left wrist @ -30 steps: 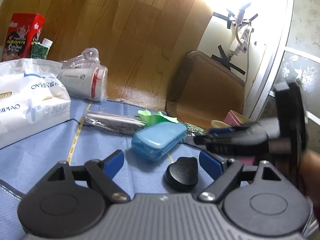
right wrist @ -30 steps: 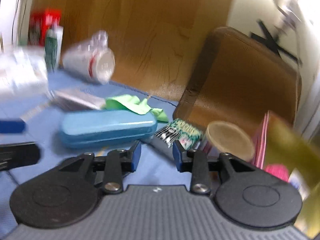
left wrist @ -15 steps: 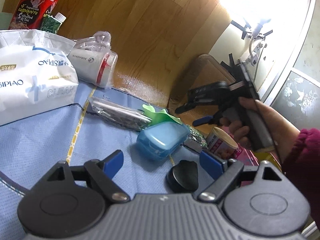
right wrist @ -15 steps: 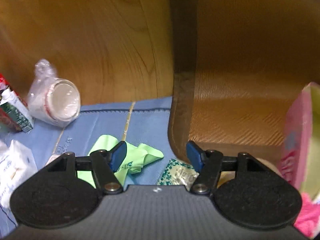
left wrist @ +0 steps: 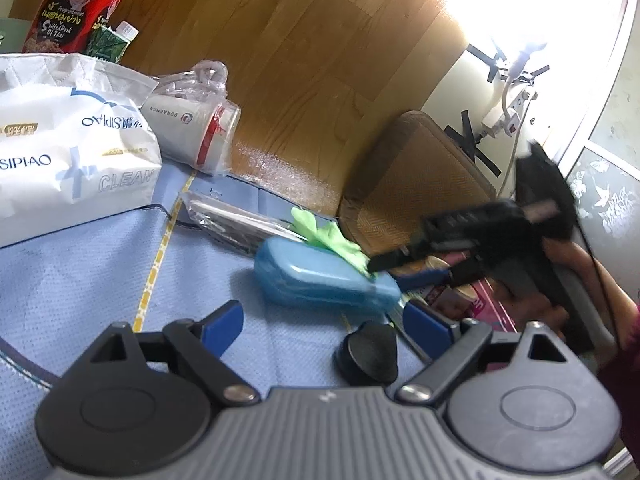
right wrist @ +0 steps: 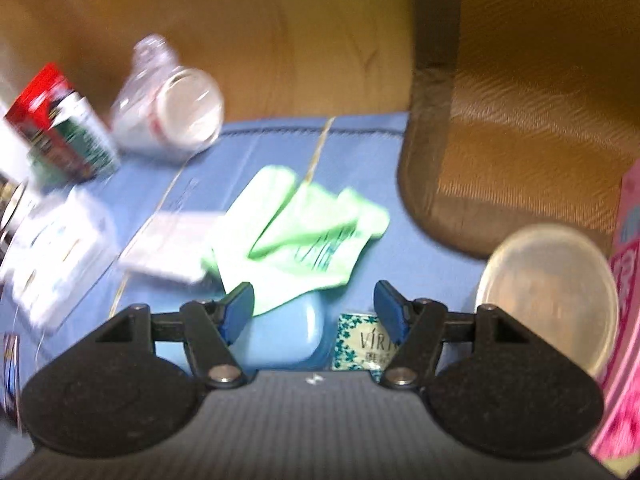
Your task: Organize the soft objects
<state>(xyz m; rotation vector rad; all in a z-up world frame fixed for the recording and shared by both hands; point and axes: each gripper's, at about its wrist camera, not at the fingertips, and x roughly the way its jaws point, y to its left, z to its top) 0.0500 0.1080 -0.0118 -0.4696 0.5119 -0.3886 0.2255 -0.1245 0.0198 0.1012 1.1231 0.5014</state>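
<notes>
Nearest the left wrist camera, the left gripper [left wrist: 320, 322] hangs low over the blue cloth [left wrist: 80, 280] with its jaws spread wide and nothing between them; a small black knob-like object [left wrist: 370, 354] lies on the cloth just inside its right finger. Beyond it sits the blue hard case [left wrist: 324, 280], and the green cloth [left wrist: 328, 236] lies crumpled against the case's far side, partly draped on it. The right gripper [right wrist: 314, 312] is poised above that spot, jaws well apart and holding nothing; in its own view the green cloth [right wrist: 296, 236] fills the space just ahead of the fingertips, with the case [right wrist: 288, 332] and a patterned tissue packet [right wrist: 360, 344] below, and a round lidded tub [right wrist: 548, 296] off to the right by a pink pack [right wrist: 628, 320]. Toward the cloth's far left corner are the big white tissue pack [left wrist: 68, 148], a bagged white cup [left wrist: 192, 132] on its side, a flat clear-wrapped packet [left wrist: 232, 220], a red box [left wrist: 76, 12] and a green carton [left wrist: 108, 40]. A brown woven mat [left wrist: 412, 184] lies on the wooden floor [left wrist: 300, 40] past the far right edge. Judging from this, the sorting has barely begun: the soft things are mixed in with hard ones, nothing looks gathered, and the green cloth seems the first pick.
</notes>
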